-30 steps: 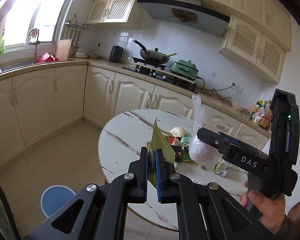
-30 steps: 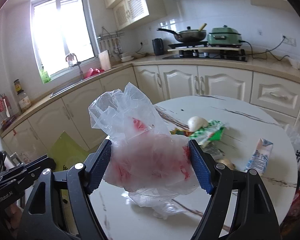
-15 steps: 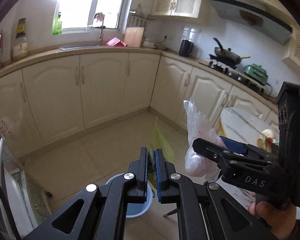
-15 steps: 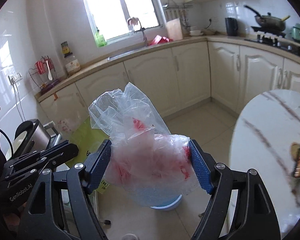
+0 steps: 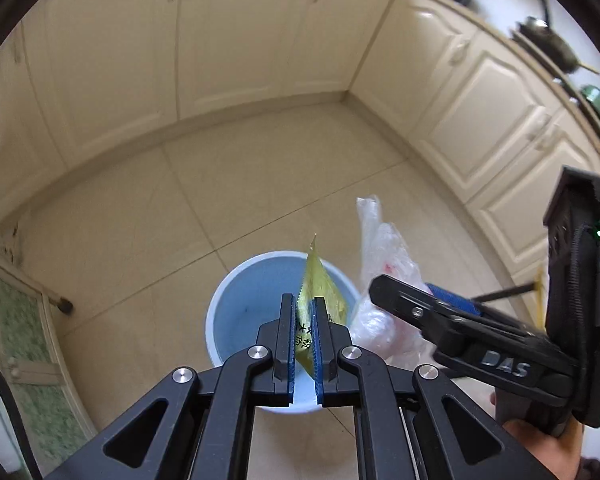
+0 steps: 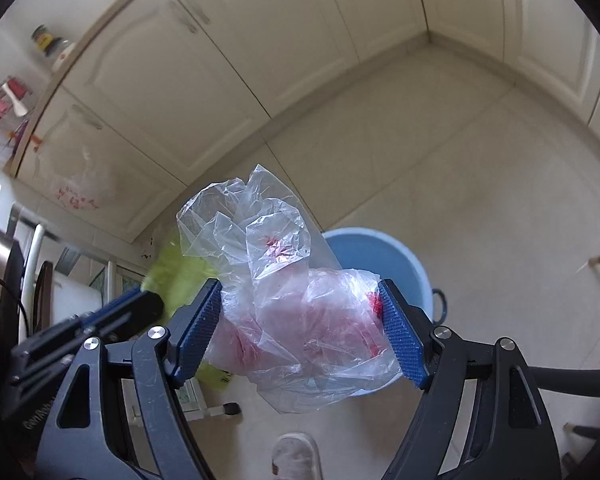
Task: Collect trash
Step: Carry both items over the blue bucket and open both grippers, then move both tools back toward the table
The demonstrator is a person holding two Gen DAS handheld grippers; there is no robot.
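The blue bin (image 5: 252,312) gapes unobstructed below; bare floor tiles (image 5: 228,196) surround it (cream cabinets (image 5: 236,40) stand well apart).

Yellow-green wrapper (image 5: 320,292) and crumpled plastic bag (image 6: 300,304) above blue bin (image 5: 240,312).

Soft daylight, motion blur, fisheye-warped edges

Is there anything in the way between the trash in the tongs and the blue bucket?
Nothing visible. The blue bucket sits open on the floor, with no lid. The yellow wrapper in the left tongs and the plastic bag in the right tongs hang above it.
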